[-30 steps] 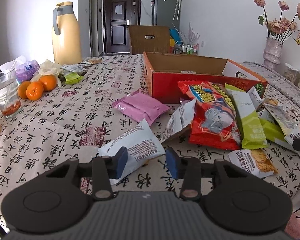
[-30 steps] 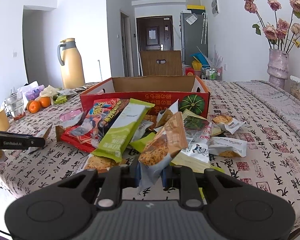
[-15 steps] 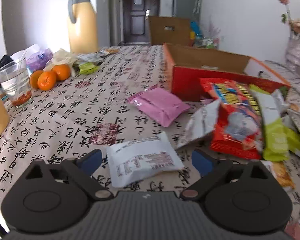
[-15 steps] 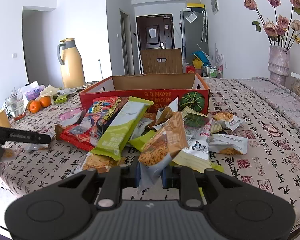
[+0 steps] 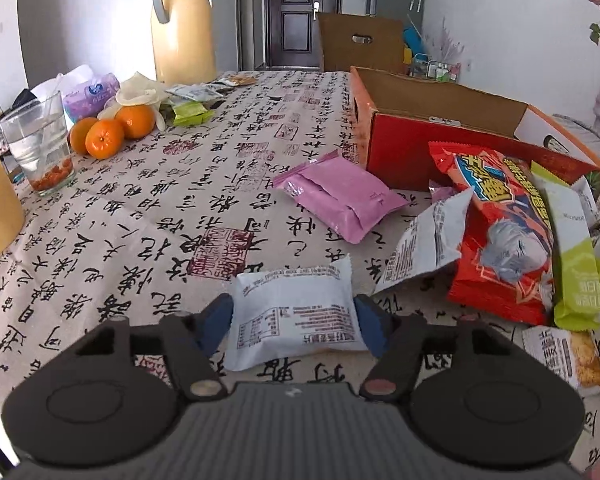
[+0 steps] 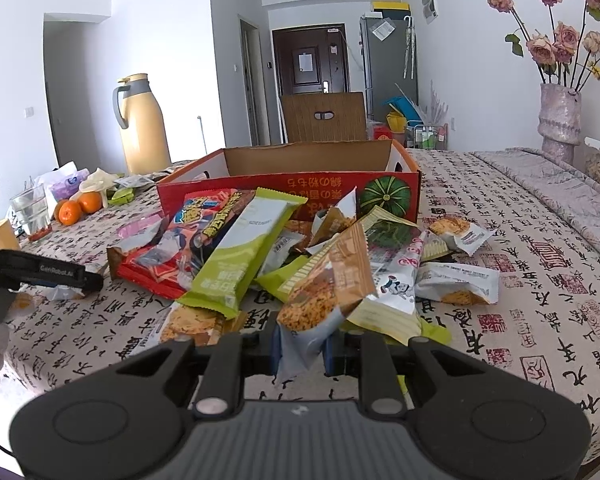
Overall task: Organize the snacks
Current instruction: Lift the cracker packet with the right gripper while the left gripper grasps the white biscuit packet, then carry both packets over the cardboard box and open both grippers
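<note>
A white snack packet lies flat on the tablecloth. My left gripper is open, its blue pads on either side of the packet, close to its edges. My right gripper is shut on an orange-brown snack packet, held up by its lower end. An open red cardboard box stands behind the pile; it also shows in the right wrist view. Loose snacks include a pink packet, a big red bag and a green bar.
At the left of the table are oranges, a glass, a yellow thermos jug and a tissue pack. A vase of dried roses stands at the right. The left gripper shows in the right view.
My left gripper opened wide, moved down and forward, and now straddles the white packet with the jaws narrowing on it. My right gripper keeps holding its packet, nearly still.
</note>
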{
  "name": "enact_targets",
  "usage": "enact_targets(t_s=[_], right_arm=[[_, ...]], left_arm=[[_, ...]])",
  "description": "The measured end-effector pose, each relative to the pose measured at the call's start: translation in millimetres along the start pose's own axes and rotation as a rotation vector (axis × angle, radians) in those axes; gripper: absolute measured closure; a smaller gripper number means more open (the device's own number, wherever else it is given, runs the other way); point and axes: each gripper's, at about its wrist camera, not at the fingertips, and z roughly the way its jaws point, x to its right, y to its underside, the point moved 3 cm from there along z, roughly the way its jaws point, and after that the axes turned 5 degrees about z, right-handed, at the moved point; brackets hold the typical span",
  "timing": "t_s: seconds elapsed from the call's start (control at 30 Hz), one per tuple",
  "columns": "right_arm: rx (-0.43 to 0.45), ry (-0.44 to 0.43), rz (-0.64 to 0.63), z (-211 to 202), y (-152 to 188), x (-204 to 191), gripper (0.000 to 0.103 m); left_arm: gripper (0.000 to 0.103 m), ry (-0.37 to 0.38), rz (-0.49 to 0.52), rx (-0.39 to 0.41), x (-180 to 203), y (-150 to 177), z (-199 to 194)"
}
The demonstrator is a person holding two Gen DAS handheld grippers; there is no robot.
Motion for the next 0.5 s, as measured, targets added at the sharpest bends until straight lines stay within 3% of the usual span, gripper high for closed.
enact_targets(t_s=[0.1,0.5], right_arm=[[0.006,-0.004,0.002,-1.6,-0.4,0.8,0.084],[0.065,-0.021,-0.004,-10.5,-17.4,3.8,0.084]], left_arm=[[0.045,0.005,0.007,0.007,1.1,1.5,-4.4],[0.045,0.030,0.030,0.127,16.4,-23.1,-41.0]])
